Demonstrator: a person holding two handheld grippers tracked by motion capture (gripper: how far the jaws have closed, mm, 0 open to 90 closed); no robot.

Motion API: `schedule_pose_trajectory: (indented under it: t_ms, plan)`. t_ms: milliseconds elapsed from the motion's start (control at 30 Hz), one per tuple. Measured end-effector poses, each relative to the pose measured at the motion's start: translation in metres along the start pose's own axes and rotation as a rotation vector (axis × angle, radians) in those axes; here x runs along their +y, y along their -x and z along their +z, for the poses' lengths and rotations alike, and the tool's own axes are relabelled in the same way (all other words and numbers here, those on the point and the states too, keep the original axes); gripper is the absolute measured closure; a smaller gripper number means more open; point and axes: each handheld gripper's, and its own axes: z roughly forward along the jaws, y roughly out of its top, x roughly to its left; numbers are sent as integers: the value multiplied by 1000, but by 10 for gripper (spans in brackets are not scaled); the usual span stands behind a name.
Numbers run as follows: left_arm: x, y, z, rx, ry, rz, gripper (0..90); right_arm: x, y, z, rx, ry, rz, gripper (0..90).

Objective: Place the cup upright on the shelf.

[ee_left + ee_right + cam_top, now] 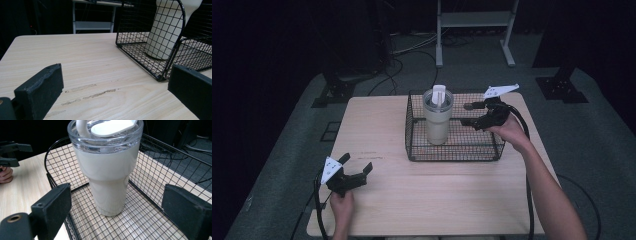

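High view: right gripper [468, 113] jaws released, beside tumbler [437, 120] upright in basket [455, 153]; left gripper [357, 167] released over table [377, 125].

Room dim: surroundings beyond the table [412, 200] fall to near black, while the light wood top is evenly lit from above, with only soft, faint shadows. High view low in resolution and slightly soft overall. Both gripper views sharper at mid-distance; near black jaws mildly blurred, weak glare on the tumbler's clear lid [105, 138].
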Motion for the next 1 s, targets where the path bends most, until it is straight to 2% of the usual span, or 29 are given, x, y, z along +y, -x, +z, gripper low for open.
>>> schedule_pose_trajectory:
  t_ms: [133, 567, 733, 800, 1000]
  plan:
    - [0, 0, 0, 0, 0, 0, 0, 1, -2, -8, -6, -1, -7, 87]
    - [0, 0, 0, 0, -1, -1, 0, -3, -10, -16, 5, -2, -25, 87]
    - [0, 0, 0, -3, 0, -4, 0, -11, -12, -19, 10, -13, -23, 87]
    - [0, 0, 0, -2, 0, -5, 0, -15, -14, -19, 22, -40, -29, 87]
    - [0, 0, 0, -1, -1, 1, 0, -24, -18, -22, 36, -29, -24, 86]
